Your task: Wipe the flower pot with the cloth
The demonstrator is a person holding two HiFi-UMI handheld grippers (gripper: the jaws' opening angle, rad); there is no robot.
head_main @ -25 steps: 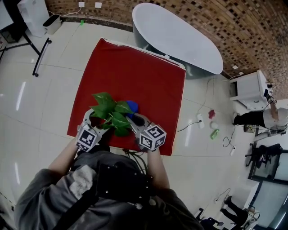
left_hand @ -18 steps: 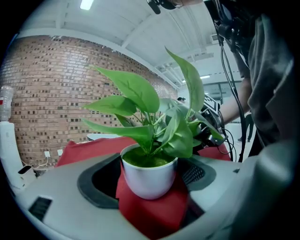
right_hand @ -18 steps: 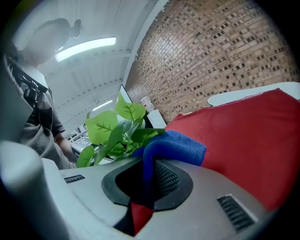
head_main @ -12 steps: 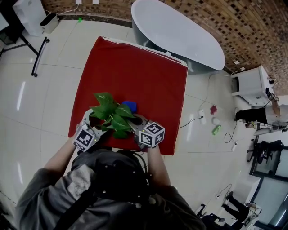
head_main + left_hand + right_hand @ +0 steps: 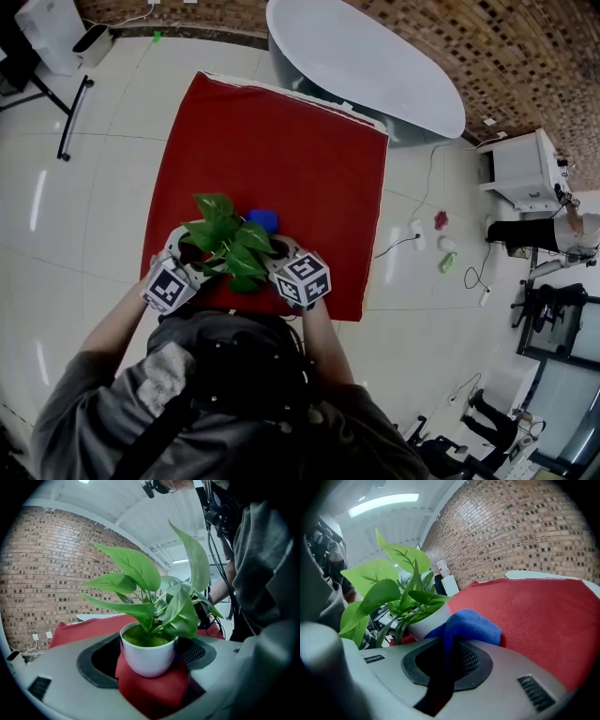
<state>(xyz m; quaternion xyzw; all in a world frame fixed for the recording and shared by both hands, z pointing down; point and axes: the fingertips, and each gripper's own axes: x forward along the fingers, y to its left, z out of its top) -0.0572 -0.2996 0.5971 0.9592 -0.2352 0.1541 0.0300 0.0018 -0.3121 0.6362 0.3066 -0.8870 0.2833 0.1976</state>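
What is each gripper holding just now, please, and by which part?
The left gripper clasps the small white round flower pot around its lower body; the right gripper pinches the blue terry cloth by a gathered fold.

Red table (image 5: 281,141), white oval table (image 5: 366,70) (beyond)

In the right gripper view the cloth (image 5: 476,627) and the leaves (image 5: 393,597) hide most of the pot (image 5: 426,623), so I cannot tell whether cloth and pot touch. From my head view the leaves cover the pot almost wholly, and only a corner of the cloth shows.
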